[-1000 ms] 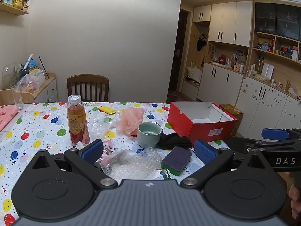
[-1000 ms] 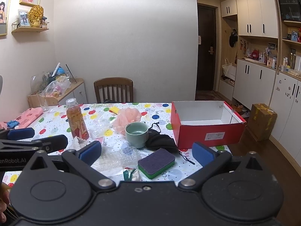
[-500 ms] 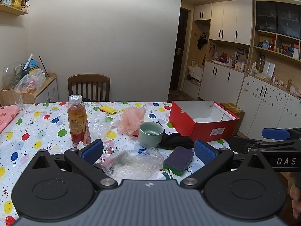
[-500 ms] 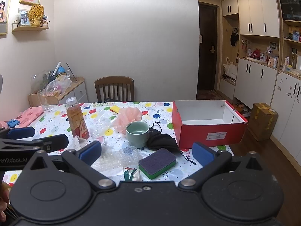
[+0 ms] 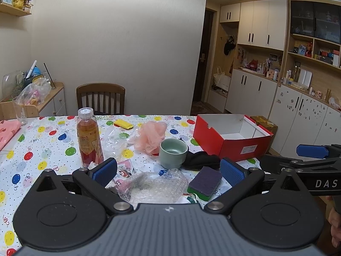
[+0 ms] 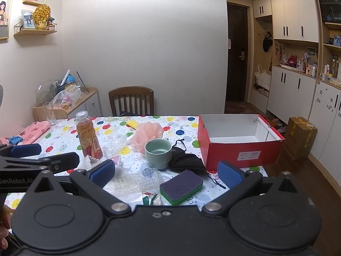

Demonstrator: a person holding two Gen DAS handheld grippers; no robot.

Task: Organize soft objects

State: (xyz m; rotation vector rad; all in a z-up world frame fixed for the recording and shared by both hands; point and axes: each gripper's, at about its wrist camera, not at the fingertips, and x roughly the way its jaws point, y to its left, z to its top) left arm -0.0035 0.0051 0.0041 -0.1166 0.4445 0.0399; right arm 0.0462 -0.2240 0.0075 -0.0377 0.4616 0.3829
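A purple-and-green sponge (image 5: 205,182) (image 6: 181,186) lies near the table's front edge. A sheet of bubble wrap (image 5: 155,185) (image 6: 132,182) lies left of it. A black face mask (image 5: 201,160) (image 6: 185,162) lies beside a green cup (image 5: 173,153) (image 6: 158,153). A pink bath pouf (image 5: 151,135) (image 6: 147,135) and a small yellow sponge (image 5: 123,124) (image 6: 132,124) lie further back. An open red box (image 5: 232,139) (image 6: 238,143) stands at the right. My left gripper (image 5: 168,171) and right gripper (image 6: 166,172) are open and empty, above the front edge.
A bottle of tea (image 5: 88,136) (image 6: 88,137) stands left of the cup, with a clear plastic bag (image 5: 114,139) behind it. A wooden chair (image 5: 100,98) stands at the far side. A pink cloth (image 6: 32,131) and a glass (image 6: 49,114) are far left.
Both grippers have shifted slightly, with the view drifting a little to the right. Nothing on the table has moved.
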